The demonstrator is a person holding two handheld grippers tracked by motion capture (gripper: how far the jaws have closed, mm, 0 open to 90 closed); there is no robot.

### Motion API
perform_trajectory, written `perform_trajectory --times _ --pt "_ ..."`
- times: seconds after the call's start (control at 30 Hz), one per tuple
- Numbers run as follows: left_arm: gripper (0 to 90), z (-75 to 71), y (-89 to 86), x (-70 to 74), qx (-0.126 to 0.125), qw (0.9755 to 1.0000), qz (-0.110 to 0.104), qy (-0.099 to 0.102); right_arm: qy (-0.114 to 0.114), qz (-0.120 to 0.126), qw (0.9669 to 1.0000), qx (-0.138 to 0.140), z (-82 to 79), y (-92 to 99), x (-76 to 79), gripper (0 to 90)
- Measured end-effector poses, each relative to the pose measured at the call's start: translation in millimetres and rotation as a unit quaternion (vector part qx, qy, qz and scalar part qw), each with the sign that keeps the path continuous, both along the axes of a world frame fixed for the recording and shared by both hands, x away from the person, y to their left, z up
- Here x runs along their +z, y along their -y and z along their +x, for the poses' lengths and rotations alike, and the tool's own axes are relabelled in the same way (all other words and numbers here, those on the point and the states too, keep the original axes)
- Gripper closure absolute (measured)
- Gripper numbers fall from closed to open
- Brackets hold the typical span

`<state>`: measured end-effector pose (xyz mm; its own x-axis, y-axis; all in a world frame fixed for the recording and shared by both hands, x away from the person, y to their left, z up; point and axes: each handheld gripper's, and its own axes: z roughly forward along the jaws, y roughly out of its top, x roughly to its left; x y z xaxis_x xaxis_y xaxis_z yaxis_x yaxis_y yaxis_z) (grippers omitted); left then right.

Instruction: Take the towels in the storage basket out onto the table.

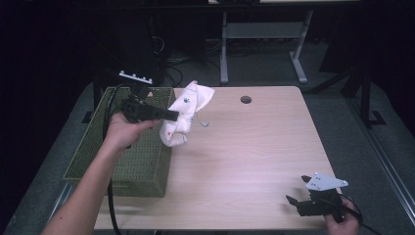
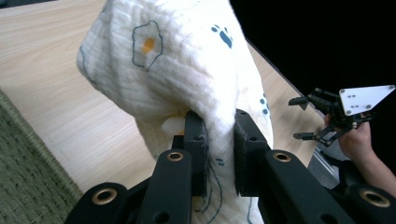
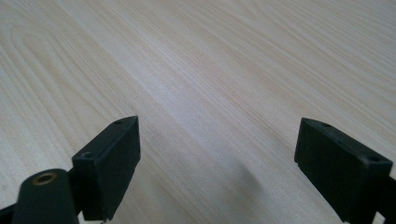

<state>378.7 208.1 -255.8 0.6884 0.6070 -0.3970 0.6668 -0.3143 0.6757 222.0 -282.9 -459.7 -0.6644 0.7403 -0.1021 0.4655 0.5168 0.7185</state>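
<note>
**Basket left, cloth beside it**

A green woven rectangular basket [image 1: 122, 161] sits on the left part of the light wooden worktop [image 1: 244, 156]. A white printed cloth [image 1: 188, 110] hangs just right of it, above the worktop. A small grey scrap [image 1: 204, 124] lies right of the cloth.

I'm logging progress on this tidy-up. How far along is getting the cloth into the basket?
Done: the left claw is shut on the white printed cloth and has it lifted off the table. In hand: carrying it beside the green basket. Left: dropping it in. The right claw rests open, holding nothing.
</note>
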Motion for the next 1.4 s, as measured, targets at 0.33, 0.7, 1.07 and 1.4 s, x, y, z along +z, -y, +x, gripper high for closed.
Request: perform_trajectory --times 0.33,0.7,1.07,1.4 --pt "77.9 9.4 28.1 -12.4 -0.018 0.9998 0.002 -0.008 -0.005 0.001 1.0000 -0.001 0.6 2.4 -0.9 14.0" --pt "77.8 16.6 64.4 -29.7 -0.045 0.9987 0.015 -0.018 -0.004 0.005 1.0000 -0.003 0.9 2.3 -0.5 14.0" --pt "77.5 23.3 92.5 -43.2 -0.055 0.9981 0.017 -0.023 0.000 0.005 1.0000 -0.001 0.7 2.2 -0.2 14.0" --pt "77.3 28.3 117.1 -56.5 -0.066 0.9971 0.023 -0.032 0.000 0.006 1.0000 -0.003 0.0 3.0 0.0 14.0"
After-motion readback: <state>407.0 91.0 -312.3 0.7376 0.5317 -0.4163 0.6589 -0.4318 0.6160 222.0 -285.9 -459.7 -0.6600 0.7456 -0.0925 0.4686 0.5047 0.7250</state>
